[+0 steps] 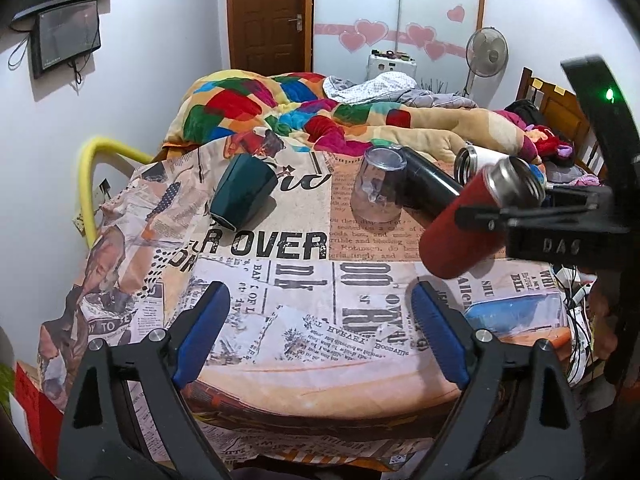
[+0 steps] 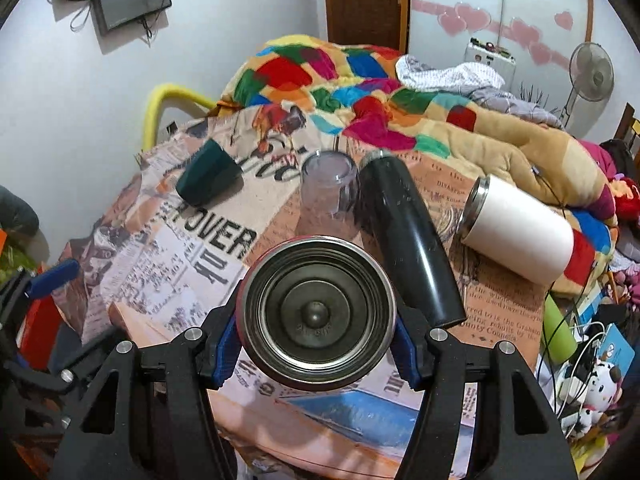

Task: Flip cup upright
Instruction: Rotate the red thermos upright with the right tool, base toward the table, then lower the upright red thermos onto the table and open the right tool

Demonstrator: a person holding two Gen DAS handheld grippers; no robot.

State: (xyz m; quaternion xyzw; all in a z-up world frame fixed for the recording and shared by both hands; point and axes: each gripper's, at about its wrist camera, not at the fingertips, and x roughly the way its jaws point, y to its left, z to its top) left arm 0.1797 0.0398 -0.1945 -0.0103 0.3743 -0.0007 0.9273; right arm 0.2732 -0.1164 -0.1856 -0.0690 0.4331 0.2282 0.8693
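"OVER" stands on tablecloth [image 1: 280, 244]; "DAS" on right gripper [image 1: 560, 246].

We see bare tabletop [image 1: 280, 280] along the near edge, where a gripper could pass freely. Further back a row blocks the way: green cup [image 1: 242, 192] on its side at left, then an open gap, then upside-down clear cup [image 1: 378, 186] touching black flask [image 2: 408, 240], and white flask [image 2: 520, 232] lying to the right. The blanket [image 1: 280, 108] closes the far edge.
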